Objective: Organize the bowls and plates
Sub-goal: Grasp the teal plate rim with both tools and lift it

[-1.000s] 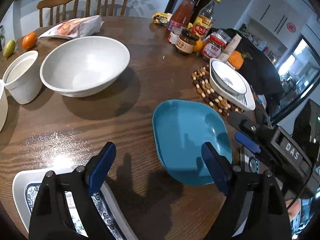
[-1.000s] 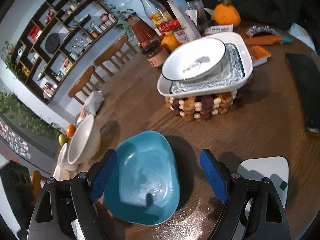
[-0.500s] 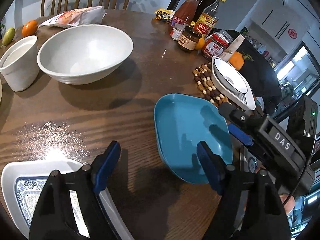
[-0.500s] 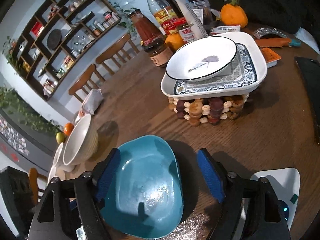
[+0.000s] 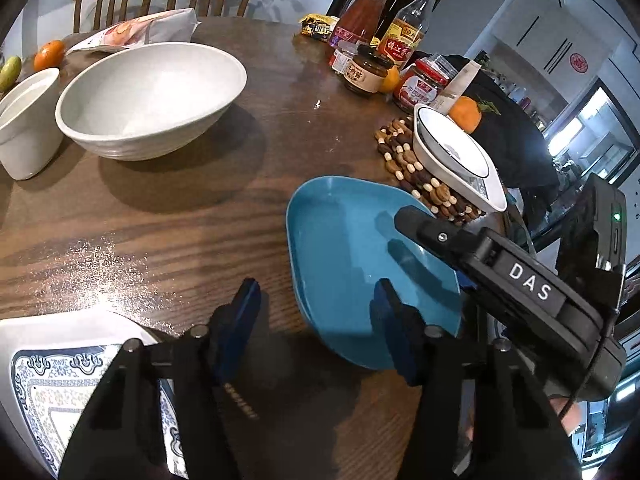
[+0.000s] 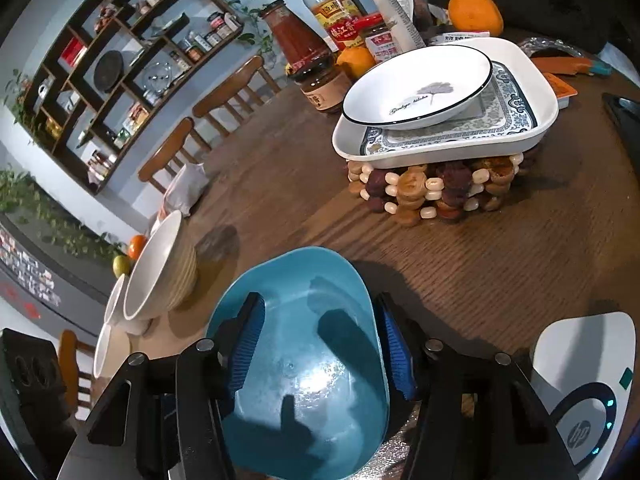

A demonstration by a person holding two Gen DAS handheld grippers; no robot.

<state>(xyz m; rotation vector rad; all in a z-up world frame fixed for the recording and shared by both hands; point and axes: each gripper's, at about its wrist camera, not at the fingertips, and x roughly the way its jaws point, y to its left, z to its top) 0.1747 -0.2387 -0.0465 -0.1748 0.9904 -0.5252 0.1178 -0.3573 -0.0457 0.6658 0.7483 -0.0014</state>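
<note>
Both grippers have just been closing. Right gripper (image 6: 320,344), bottom centre of its view, straddles the blue dish (image 6: 304,360); whether its pads press the rim cannot be told. Left gripper (image 5: 316,320) stands unclenched, one finger over bare wood, the other over the dish's (image 5: 360,256) near rim, nothing gripped. Beyond, upper right of the right view, a round white plate (image 6: 416,84) sits in a patterned square plate (image 6: 500,132) on a beaded trivet (image 6: 436,192). A large white bowl (image 5: 152,92) stands at upper left in the left view.
</note>
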